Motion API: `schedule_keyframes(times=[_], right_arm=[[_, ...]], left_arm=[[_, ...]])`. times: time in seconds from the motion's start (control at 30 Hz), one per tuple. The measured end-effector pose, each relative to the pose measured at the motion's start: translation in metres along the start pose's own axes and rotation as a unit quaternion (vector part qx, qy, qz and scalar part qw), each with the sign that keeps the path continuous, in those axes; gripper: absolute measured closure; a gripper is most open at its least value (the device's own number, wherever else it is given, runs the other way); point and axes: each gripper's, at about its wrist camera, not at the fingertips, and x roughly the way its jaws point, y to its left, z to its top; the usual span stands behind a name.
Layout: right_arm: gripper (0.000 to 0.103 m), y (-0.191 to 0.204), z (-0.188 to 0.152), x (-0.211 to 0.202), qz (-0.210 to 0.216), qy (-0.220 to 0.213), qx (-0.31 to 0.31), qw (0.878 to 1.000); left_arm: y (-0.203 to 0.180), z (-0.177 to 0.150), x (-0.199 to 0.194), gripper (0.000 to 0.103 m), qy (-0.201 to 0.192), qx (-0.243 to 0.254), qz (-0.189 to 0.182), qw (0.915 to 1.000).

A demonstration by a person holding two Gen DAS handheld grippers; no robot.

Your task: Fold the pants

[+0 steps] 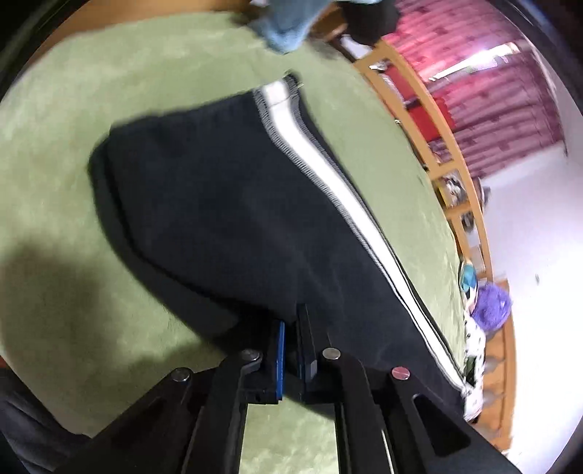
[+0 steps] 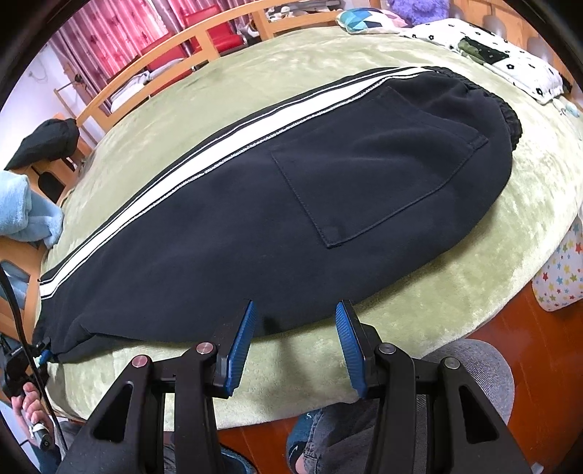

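1. The pants (image 2: 291, 197) lie flat on a green blanket (image 2: 455, 291) that covers a bed, folded lengthwise so that one leg rests on the other.
2. In the right wrist view the waistband (image 2: 512, 122) sits toward 2 o'clock and the leg end toward 8 o'clock.
3. A white stripe (image 2: 204, 160) edged in black runs the length of the far side, from 8 o'clock up to 1 o'clock.
4. A patch pocket (image 2: 364, 175) faces up, near the waistband.
5. The left gripper (image 1: 289, 355) has its jaws closed on the near edge of the pants at the leg end; dark cloth is pinched between the blue pads (image 1: 280, 359).
6. In the right wrist view this same gripper shows at 8 o'clock, with a hand (image 2: 29, 408) holding its handle.
7. The right gripper (image 2: 295, 350) hangs with its jaws partly apart and nothing between them; its fingertips sit just at the near edge of the pants, at about mid-length, and whether they touch the cloth I cannot tell.
8. A light blue towel (image 2: 25, 208) lies at 9 o'clock in the right wrist view, at the blanket's edge.
9. A white pillow (image 2: 484, 54) with dark flowers lies beyond the waistband, at 1 o'clock.
10. A wooden bed rail (image 2: 153, 69) curves along the far side, with a pink curtain (image 2: 120, 32) behind it.
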Motion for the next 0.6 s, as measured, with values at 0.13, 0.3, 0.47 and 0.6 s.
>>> schedule_keyframes(times=[0.13, 0.3, 0.47, 0.6], right_arm=[[0.057, 0.0, 0.001, -0.003, -0.009, -0.004, -0.003, 1.0], [0.057, 0.001, 0.001, -0.001, -0.011, -0.001, 0.001, 1.0], [0.057, 0.005, 0.0, -0.004, -0.018, -0.003, -0.017, 1.0], [0.057, -0.009, 0.005, -0.005, -0.036, -0.01, -0.005, 0.999]], left_arm=[[-0.001, -0.003, -0.02, 0.098, -0.004, 0.014, -0.015, 0.9998], [0.015, -0.009, 0.01, 0.093, 0.055, -0.005, 0.026, 0.9981], [0.024, -0.004, -0.021, 0.055, 0.0, 0.004, 0.056, 0.9984], [0.037, 0.013, -0.035, 0.05, -0.037, -0.001, 0.091, 0.9951]])
